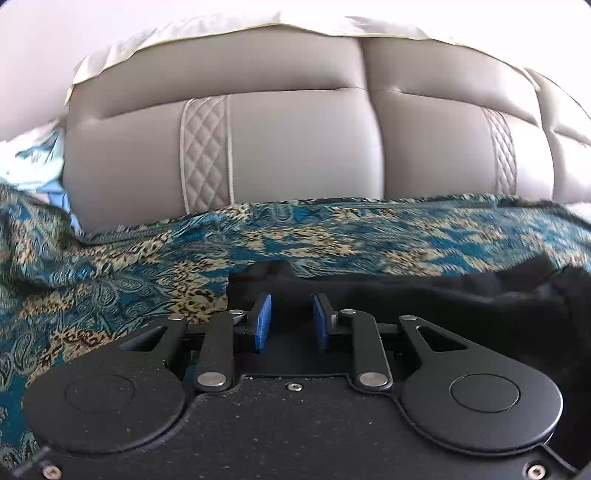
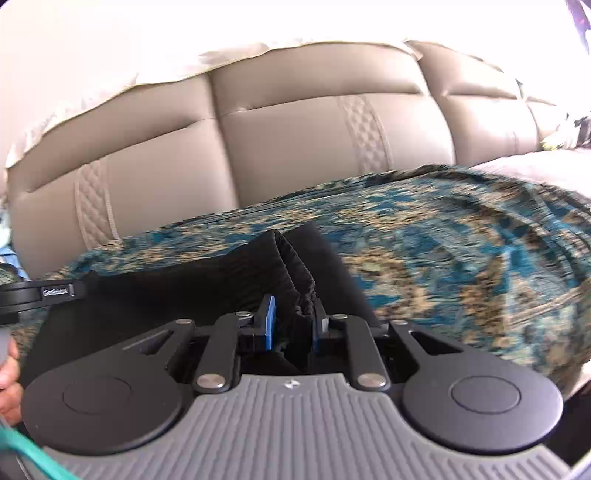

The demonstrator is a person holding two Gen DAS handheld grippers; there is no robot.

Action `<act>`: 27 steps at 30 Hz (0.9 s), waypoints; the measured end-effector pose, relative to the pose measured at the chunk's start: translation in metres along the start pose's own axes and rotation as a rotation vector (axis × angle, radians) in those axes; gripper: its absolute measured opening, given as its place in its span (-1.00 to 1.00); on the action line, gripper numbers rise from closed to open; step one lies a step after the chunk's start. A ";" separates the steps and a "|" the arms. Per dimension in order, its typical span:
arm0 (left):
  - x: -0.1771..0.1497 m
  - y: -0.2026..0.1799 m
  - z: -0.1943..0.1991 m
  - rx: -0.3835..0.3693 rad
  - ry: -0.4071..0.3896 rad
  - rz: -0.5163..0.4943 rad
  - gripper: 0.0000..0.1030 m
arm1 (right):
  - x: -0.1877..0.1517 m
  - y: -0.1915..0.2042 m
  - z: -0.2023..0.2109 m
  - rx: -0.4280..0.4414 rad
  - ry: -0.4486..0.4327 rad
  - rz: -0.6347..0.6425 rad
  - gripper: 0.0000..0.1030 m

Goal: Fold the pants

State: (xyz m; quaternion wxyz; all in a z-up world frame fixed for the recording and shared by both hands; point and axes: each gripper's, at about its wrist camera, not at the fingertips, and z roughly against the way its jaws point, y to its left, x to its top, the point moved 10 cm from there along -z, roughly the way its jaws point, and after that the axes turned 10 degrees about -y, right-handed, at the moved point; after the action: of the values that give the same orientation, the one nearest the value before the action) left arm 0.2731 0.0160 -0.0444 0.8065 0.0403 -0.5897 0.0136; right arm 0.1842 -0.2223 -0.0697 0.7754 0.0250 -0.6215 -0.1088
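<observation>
The black pants point(image 1: 424, 295) lie on a blue and tan patterned cover point(image 1: 110, 277), stretching from the middle to the right in the left wrist view. My left gripper point(image 1: 291, 319) sits low over their left end. Its blue pads point(image 1: 263, 321) stand a little apart, and I see no cloth pinched between them. In the right wrist view the pants point(image 2: 166, 288) run leftward from my right gripper point(image 2: 294, 321). That gripper is shut on their gathered elastic waistband point(image 2: 295, 266), which bunches up between its pads.
A padded grey leather backrest point(image 1: 295, 147) rises close behind the cover, with a white cloth point(image 1: 184, 33) draped over its top. In the right wrist view the patterned cover point(image 2: 461, 258) spreads to the right. A hand point(image 2: 7, 384) and part of the other gripper point(image 2: 37, 291) show at the left edge.
</observation>
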 end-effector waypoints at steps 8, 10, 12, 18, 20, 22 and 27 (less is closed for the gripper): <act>-0.014 -0.010 0.001 -0.004 0.022 -0.056 -0.51 | -0.007 -0.031 -0.007 -0.068 0.015 0.030 -0.50; -0.018 -0.009 -0.002 0.000 0.035 -0.062 -0.45 | -0.010 -0.034 -0.011 -0.062 0.035 0.040 -0.44; -0.019 -0.010 -0.002 0.001 0.036 -0.073 -0.44 | -0.010 -0.037 -0.011 -0.055 0.043 0.021 -0.03; -0.011 -0.014 -0.003 -0.021 0.037 -0.102 -0.37 | 0.015 -0.051 0.001 -0.072 -0.003 0.043 0.26; -0.011 -0.014 -0.007 -0.014 0.045 -0.106 -0.35 | 0.027 -0.051 -0.001 -0.067 -0.021 0.054 0.27; -0.012 -0.014 -0.012 -0.010 0.057 -0.098 -0.35 | 0.037 -0.043 -0.006 -0.024 -0.028 0.070 0.27; -0.016 -0.016 -0.016 -0.002 0.056 -0.110 -0.32 | 0.036 -0.004 -0.029 0.106 0.006 0.169 -0.11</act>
State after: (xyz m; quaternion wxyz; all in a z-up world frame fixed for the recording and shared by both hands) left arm 0.2841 0.0017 -0.0653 0.8221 0.0715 -0.5640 -0.0300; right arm 0.2188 -0.2365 -0.0426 0.7814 0.0137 -0.6238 -0.0101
